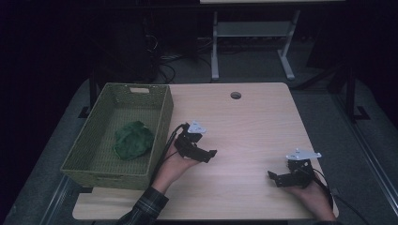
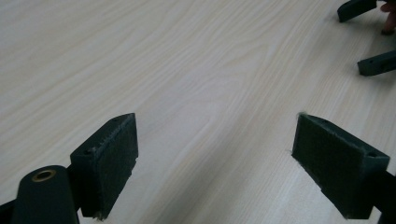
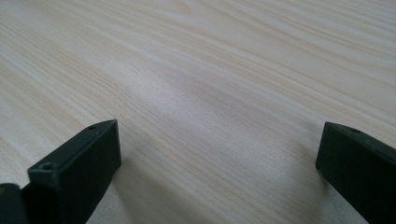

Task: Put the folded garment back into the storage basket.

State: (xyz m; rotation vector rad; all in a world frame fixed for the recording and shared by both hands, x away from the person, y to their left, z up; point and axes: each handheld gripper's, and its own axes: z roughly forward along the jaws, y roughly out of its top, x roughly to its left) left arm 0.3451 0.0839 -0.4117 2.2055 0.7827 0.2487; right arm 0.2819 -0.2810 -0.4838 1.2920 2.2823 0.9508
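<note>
Pale wooden table (image 1: 248, 122) carries a woven green basket (image 1: 159, 122) at its left, with a crumpled green cloth (image 1: 133, 139) inside. Just beside the basket, the left gripper (image 1: 209, 154) gapes wide; the right gripper (image 1: 276, 178), well apart, gapes too, both empty.

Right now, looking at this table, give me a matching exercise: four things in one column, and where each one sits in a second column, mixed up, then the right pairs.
Things:
1. green cloth
2. basket
3. left tongs
4. right tongs

Places:
A. over the table's near right part
B. on the table's left edge
C. inside the basket
D. just right of the basket, over bare wood

Pairs: 1-C, 2-B, 3-D, 4-A
</note>
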